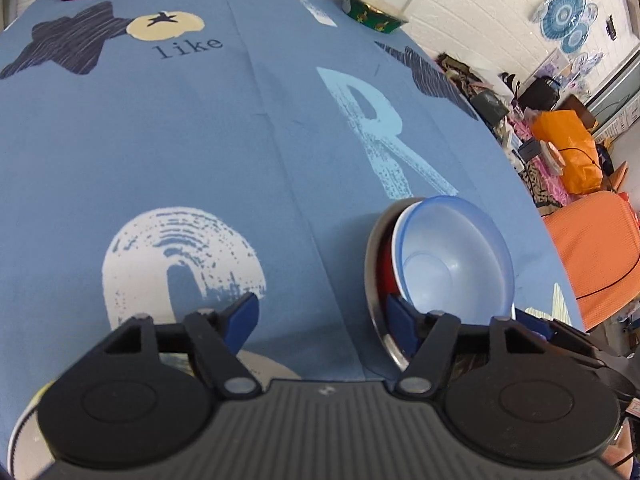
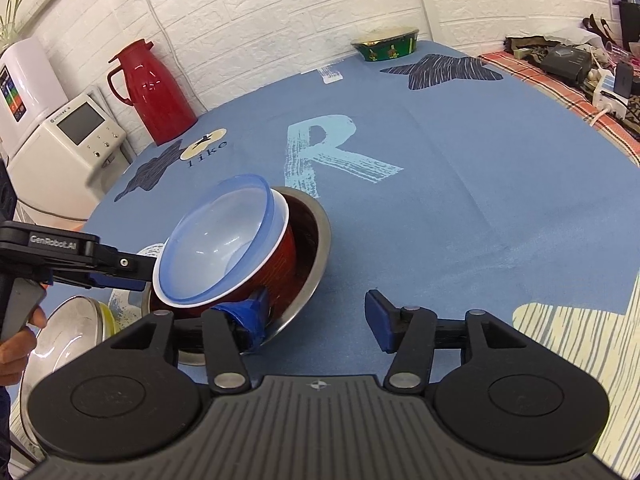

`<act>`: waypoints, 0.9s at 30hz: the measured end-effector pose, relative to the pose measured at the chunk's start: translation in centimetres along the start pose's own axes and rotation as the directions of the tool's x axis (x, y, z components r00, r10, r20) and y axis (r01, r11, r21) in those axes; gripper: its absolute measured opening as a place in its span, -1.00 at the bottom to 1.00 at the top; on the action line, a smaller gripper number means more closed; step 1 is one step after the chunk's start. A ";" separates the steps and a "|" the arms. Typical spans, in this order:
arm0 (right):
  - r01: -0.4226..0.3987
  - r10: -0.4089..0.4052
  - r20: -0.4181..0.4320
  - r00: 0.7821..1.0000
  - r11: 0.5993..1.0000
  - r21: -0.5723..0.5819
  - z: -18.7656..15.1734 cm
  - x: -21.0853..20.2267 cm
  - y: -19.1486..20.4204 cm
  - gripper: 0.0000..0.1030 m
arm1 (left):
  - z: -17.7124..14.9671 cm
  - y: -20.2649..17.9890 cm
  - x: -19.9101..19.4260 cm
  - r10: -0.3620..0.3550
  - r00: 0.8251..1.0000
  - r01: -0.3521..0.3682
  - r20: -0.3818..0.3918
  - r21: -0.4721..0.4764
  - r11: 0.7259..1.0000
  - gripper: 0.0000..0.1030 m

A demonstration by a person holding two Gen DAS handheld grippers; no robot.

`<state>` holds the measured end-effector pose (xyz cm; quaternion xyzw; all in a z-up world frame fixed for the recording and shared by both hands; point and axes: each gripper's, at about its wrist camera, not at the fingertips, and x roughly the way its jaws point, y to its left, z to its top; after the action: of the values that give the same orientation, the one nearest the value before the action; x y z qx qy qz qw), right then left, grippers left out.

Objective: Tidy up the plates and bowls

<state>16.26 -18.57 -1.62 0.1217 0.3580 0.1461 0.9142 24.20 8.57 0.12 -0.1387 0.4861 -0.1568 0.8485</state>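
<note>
A nested stack is being assembled near the front of the blue-clothed worktop (image 2: 460,208): a translucent blue bowl (image 2: 218,240) sits inside a red bowl (image 2: 276,264) with a white rim, and both lean tilted inside a steel bowl (image 2: 316,248) rather than lying flat in it. The left hand-held gripper (image 1: 320,320) has its jaws spread wide, one blue pad by the steel rim at the stack's near edge and the other over bare cloth; it holds nothing. The right hand-held gripper (image 2: 316,320) is also spread and empty, its left pad close against the red bowl's lower wall and the steel rim, though I cannot tell whether it touches. The step in hand looks like settling the stack, since the inner bowls are cocked toward the left. The next move probably calls for nudging or lifting the red bowl so it drops level, while the steel bowl is steadied against sliding on the cloth. A green patterned bowl (image 2: 386,46) stands well apart at the far edge, and a steel plate (image 2: 64,336) lies at the near left; both seem left to gather.
</note>
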 end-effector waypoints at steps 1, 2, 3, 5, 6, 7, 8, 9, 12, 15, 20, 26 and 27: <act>-0.001 0.001 -0.003 1.000 1.000 -0.002 0.1 0.1 -0.1 -0.24 | 0.2 0.0 0.2 0.002 1.000 -0.002 0.004 0.006 1.000 0.33; -0.001 0.001 -0.003 1.000 1.000 -0.009 0.2 0.1 0.0 -0.24 | 0.3 0.1 0.4 -0.002 1.000 0.002 0.012 0.014 1.000 0.33; -0.001 0.001 0.002 1.000 1.000 -0.028 0.2 0.2 0.0 -0.23 | 0.5 0.2 0.5 -0.007 1.000 0.006 0.020 0.015 1.000 0.33; 0.002 0.000 0.024 1.000 0.995 -0.096 0.2 0.2 0.3 -0.21 | 0.4 0.4 0.6 -0.021 0.999 0.020 0.038 0.021 1.000 0.33; 0.003 0.001 0.035 0.999 0.990 -0.138 0.2 0.2 0.3 -0.18 | 0.4 0.6 0.6 -0.031 0.999 0.030 0.043 0.029 0.999 0.33; 0.000 0.006 0.037 0.999 0.986 -0.169 0.4 0.2 0.2 -0.13 | 0.4 0.7 0.6 -0.044 0.998 0.043 0.042 0.031 0.999 0.33; -0.006 0.012 0.028 1.000 0.983 -0.186 0.6 0.3 0.0 -0.10 | 0.5 0.9 0.7 -0.058 0.998 0.057 0.036 0.025 0.998 0.33; -0.014 0.016 0.006 1.000 0.981 -0.195 1.0 0.5 -0.2 -0.03 | 0.5 1.1 0.7 -0.068 0.997 0.068 0.031 0.014 0.998 0.33; -0.028 0.018 -0.046 0.999 0.972 -0.233 2.0 1.0 -0.1 0.01 | 0.5 1.2 0.8 -0.071 0.997 0.071 0.033 -0.003 0.997 0.33; -0.019 -0.009 -0.082 0.997 0.941 -0.338 2.7 1.2 0.8 0.02 | 0.4 0.9 0.7 -0.056 0.998 0.056 0.039 0.000 0.998 0.33; -0.073 -0.029 -0.219 0.975 0.893 -0.444 4.8 2.5 1.6 0.02 | 0.6 -0.3 0.5 -0.002 0.999 -0.001 0.049 0.077 0.997 0.34; -0.164 -0.006 -0.333 0.943 0.862 -0.480 5.3 3.7 2.6 0.02 | 0.1 -0.8 0.2 0.028 0.996 -0.039 0.089 0.121 0.992 0.34; -0.173 -0.006 -0.337 0.941 0.851 -0.497 5.2 3.8 2.8 0.02 | 0.1 -0.7 0.2 0.027 0.996 -0.038 0.088 0.117 0.992 0.34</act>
<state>22.01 -15.21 0.65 -0.1397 0.4457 0.2954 0.8334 24.34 7.83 0.27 -0.0867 0.4411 -0.1654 0.8778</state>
